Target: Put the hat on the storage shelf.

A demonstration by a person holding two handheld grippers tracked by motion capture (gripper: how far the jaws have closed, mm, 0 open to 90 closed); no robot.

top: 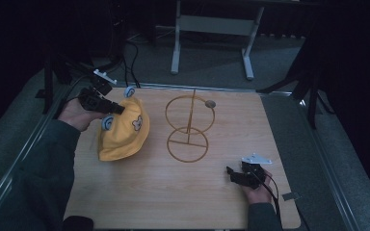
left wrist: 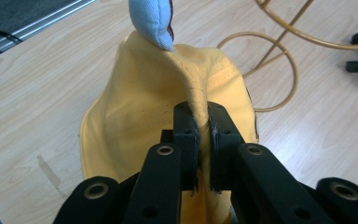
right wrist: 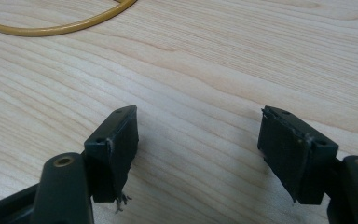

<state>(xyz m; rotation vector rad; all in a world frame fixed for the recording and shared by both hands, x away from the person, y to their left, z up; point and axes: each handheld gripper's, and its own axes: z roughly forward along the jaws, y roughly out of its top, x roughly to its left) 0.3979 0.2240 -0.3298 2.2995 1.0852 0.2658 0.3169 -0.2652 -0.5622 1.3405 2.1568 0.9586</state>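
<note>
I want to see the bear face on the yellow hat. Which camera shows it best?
The high view: the yellow hat lies face-up there, with the bear face showing. The left gripper view shows its pinched fabric and one blue ear.

No readable text, label, brand, number or sign anywhere. Only a small printed bear face, wordless, on the yellow hat [top: 123, 131].

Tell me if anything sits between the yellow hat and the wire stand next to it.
Nothing visible does. The left claw is shut on the yellow hat, and only bare table separates it from the wire stand. The right claw rests open, well off that path.
</note>
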